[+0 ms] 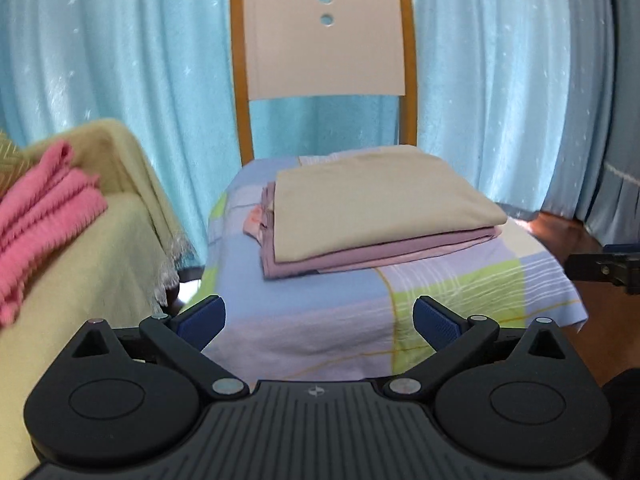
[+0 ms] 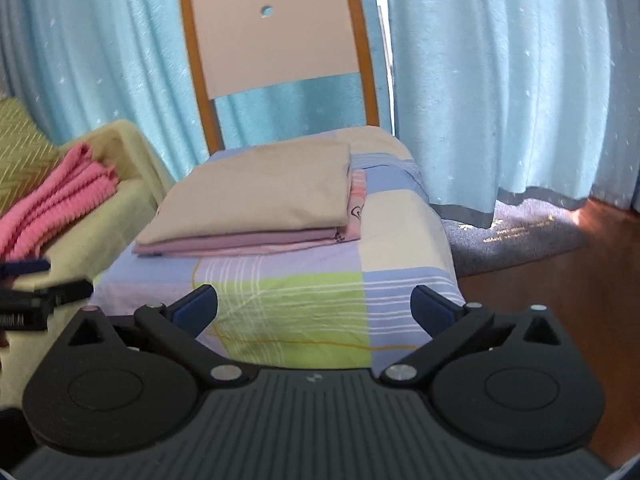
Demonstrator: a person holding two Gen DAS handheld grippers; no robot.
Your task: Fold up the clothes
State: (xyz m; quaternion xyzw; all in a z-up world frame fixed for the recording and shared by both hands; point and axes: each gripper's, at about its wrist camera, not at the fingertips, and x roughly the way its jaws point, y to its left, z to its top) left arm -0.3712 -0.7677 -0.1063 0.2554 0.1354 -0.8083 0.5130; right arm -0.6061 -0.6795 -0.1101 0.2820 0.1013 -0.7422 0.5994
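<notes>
A folded beige cloth [image 1: 376, 204] lies on folded mauve and pink cloths [image 1: 380, 256] on the chair seat, which is covered by a checked blue, green and lilac sheet [image 1: 312, 320]. The stack also shows in the right wrist view [image 2: 256, 200]. My left gripper [image 1: 319, 320] is open and empty, in front of the seat and short of the stack. My right gripper [image 2: 314, 308] is open and empty, over the seat's front edge. A pink fuzzy garment [image 1: 40, 216] lies on the yellow-covered seat at the left; it also shows in the right wrist view [image 2: 60, 204].
The chair back [image 1: 324, 32] rises behind the stack. Light blue curtains [image 1: 500, 80] hang behind. A yellow-covered sofa [image 1: 80, 280] stands at the left. A grey rug [image 2: 520, 236] and wooden floor [image 2: 560, 304] lie to the right. The other gripper shows at each view's edge.
</notes>
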